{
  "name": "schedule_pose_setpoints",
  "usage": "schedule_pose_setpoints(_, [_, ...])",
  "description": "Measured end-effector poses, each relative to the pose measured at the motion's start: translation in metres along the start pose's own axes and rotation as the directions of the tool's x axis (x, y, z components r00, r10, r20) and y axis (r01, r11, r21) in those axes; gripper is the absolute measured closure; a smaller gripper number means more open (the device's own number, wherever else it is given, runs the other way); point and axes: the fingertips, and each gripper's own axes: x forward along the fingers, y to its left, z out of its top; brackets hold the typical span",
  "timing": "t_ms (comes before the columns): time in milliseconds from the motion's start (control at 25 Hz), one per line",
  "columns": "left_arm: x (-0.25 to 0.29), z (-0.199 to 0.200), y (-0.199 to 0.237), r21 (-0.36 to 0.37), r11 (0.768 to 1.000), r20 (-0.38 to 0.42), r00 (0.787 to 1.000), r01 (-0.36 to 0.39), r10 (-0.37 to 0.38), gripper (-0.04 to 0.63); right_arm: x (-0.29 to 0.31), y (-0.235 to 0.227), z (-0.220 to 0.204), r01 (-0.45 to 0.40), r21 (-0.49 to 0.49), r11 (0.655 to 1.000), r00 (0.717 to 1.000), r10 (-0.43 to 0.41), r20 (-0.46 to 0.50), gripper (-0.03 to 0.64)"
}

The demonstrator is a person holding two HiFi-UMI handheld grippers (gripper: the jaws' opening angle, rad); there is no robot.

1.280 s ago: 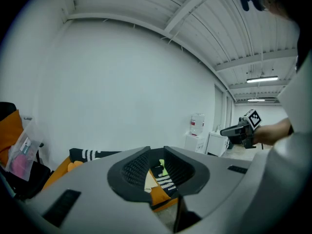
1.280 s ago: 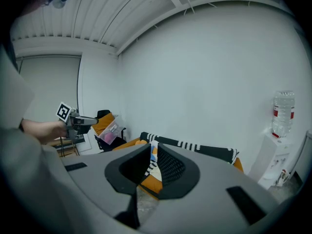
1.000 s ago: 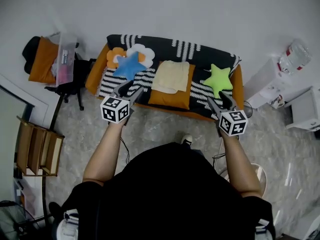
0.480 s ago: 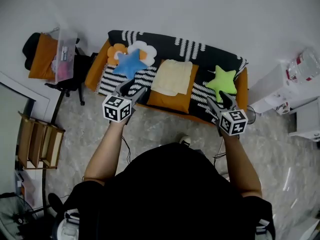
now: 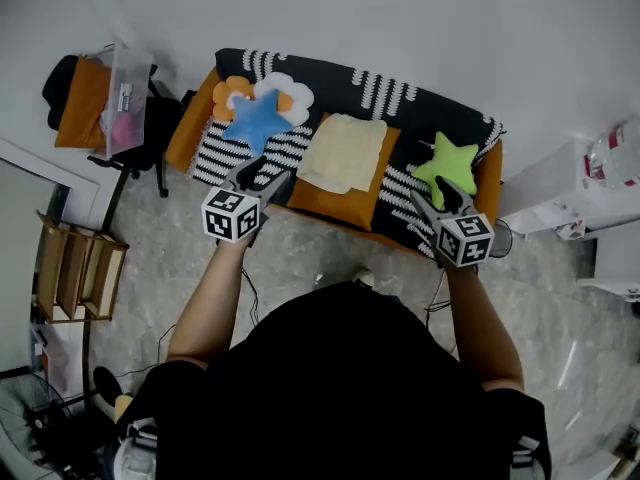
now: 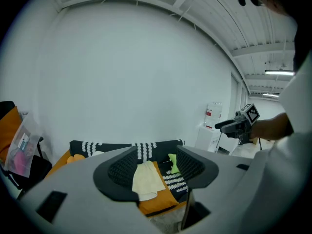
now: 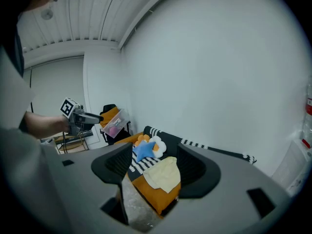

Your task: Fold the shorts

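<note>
The pale shorts (image 5: 343, 153) are lying untouched on the orange cushion (image 5: 352, 204); by my judgement, all the folding is still waiting. The left gripper (image 5: 262, 176) and right gripper (image 5: 435, 200) are hovering short of them; their jaws have just been opening wide, gripping nothing.

An orange sofa (image 5: 188, 133) stands on the grey marbled floor (image 5: 310, 258) with its back to the white wall. A black throw with white stripes (image 5: 385, 93) covers its backrest and seat, leaving the orange arms bare at both ends. At the left end of the seat lie an orange flower cushion (image 5: 231, 96) and a white flower cushion (image 5: 292, 96), with a blue star cushion (image 5: 258, 120) resting against both. In the middle lies a square orange cushion (image 5: 345, 203) that reaches the seat's front edge, and pale yellow shorts (image 5: 345, 153) lie on top of it. Toward the right end lies a green star cushion (image 5: 447, 163), apart from the square one.
</note>
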Motion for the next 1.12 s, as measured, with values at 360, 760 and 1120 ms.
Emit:
schedule_pose_setpoints(360, [0.028, 0.010, 0.004, -0.027, 0.998, -0.006, 0.999, -0.050, 0.050, 0.327, 0.025, -0.039, 0.004, -0.048, -0.003, 0.999, 0.998, 0.048, -0.031, 0.322])
schedule_pose_setpoints(760, [0.046, 0.015, -0.002, -0.046, 0.995, -0.013, 0.996, -0.087, 0.086, 0.325, 0.034, -0.070, 0.009, -0.085, -0.007, 0.996, 0.996, 0.085, -0.034, 0.319])
schedule_pose_setpoints(1120, [0.074, 0.018, -0.015, -0.045, 0.993, -0.029, 0.994, -0.111, 0.110, 0.325, 0.032, -0.110, 0.010, -0.101, -0.011, 0.995, 0.994, 0.101, -0.038, 0.318])
